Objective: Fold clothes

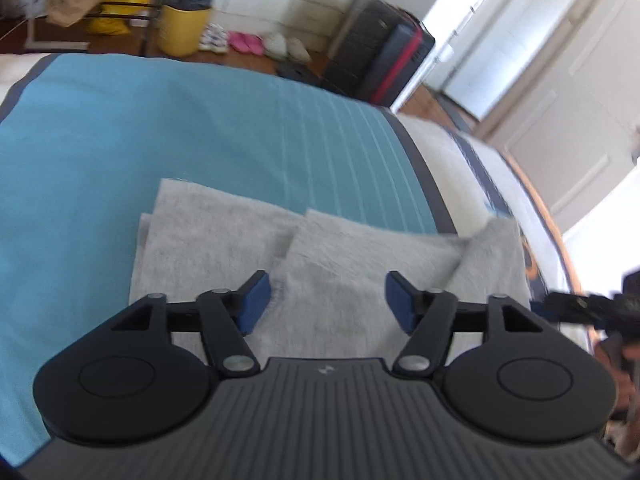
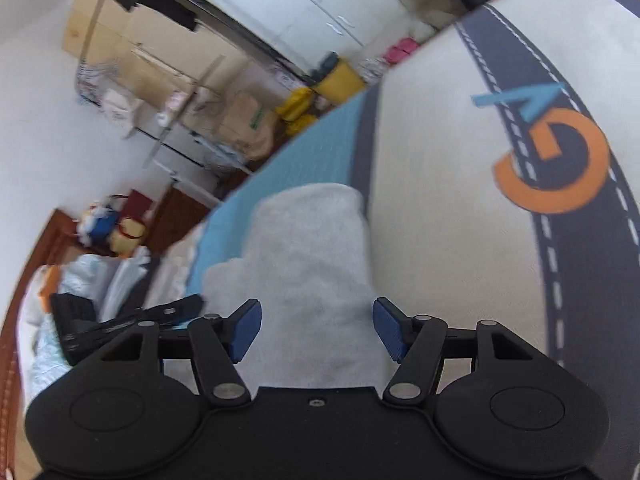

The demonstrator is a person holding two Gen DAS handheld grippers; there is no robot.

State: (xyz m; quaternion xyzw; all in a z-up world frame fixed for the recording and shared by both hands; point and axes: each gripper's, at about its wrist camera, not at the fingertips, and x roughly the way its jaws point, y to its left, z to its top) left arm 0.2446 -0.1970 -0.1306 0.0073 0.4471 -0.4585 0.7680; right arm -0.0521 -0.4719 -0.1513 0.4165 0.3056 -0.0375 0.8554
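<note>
So the grey garment (image 1: 328,264) is lying on the bed (image 1: 120,140), directly ahead of and under both grippers, already doubled over in layers. The left gripper (image 1: 328,300) is hovering with jaws spread, gripping nothing; same for the right gripper (image 2: 317,330). From the right one, the cloth's long axis is running straight away forward. Both are looking equally close, with plenty of open blue blanket beyond the left one.

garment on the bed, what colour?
Light heather grey garment, no print visible; clearest in the left wrist view, lying on the blue bed cover.
</note>
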